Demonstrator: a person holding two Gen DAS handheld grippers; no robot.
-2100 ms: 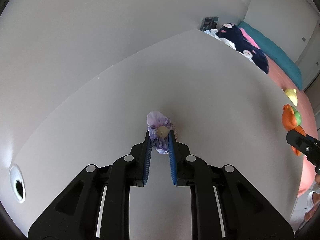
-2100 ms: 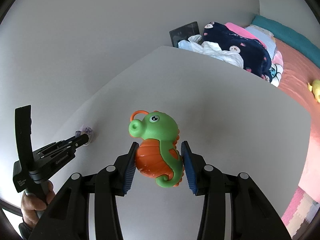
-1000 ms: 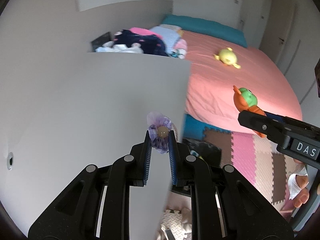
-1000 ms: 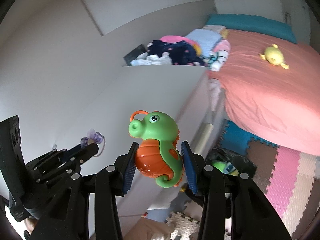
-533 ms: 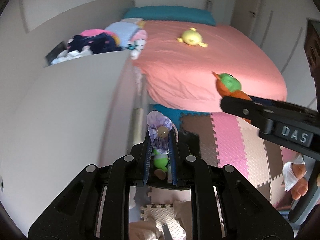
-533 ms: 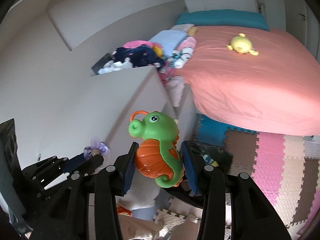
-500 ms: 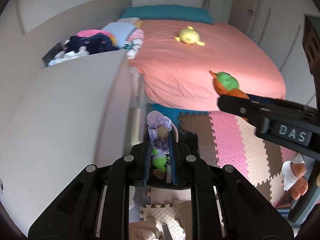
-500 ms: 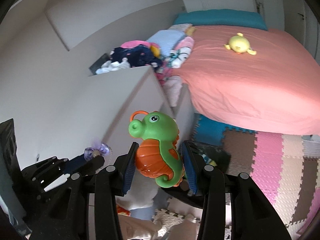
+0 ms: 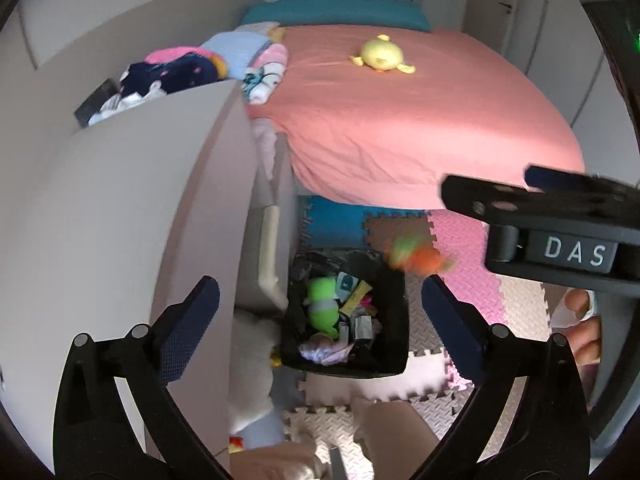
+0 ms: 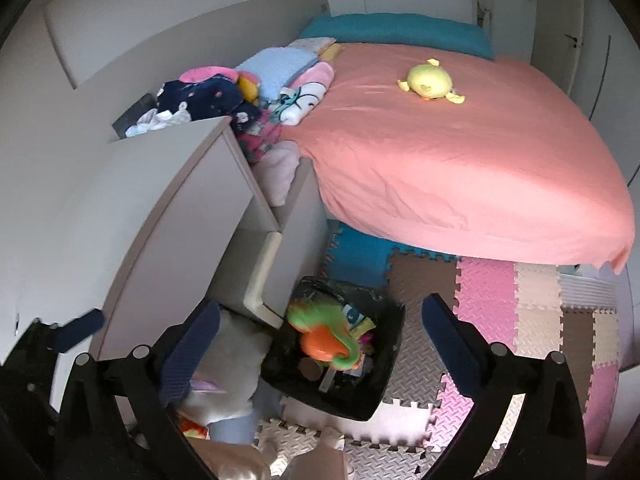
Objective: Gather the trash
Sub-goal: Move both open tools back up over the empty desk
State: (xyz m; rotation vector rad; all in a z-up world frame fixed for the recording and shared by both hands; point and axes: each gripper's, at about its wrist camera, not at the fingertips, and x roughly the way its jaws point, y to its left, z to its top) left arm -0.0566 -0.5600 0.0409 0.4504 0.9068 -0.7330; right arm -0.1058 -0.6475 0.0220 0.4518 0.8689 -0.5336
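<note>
Both tongs, left (image 9: 320,304) and right (image 10: 320,316), have just sprung apart, empty; the seahorse toy (image 10: 326,334) blurs above the black bin (image 10: 360,400) at lower centre.

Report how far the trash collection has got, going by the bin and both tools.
Done: the black bin already holds a green plush and wrappers, and a purple scrap lies inside. In hand: nothing; the left tool and right tool have just opened wide, and the seahorse toy is blurred, seemingly mid-drop over the bin. Left: the yellow toy on the bed, if it counts.
</note>
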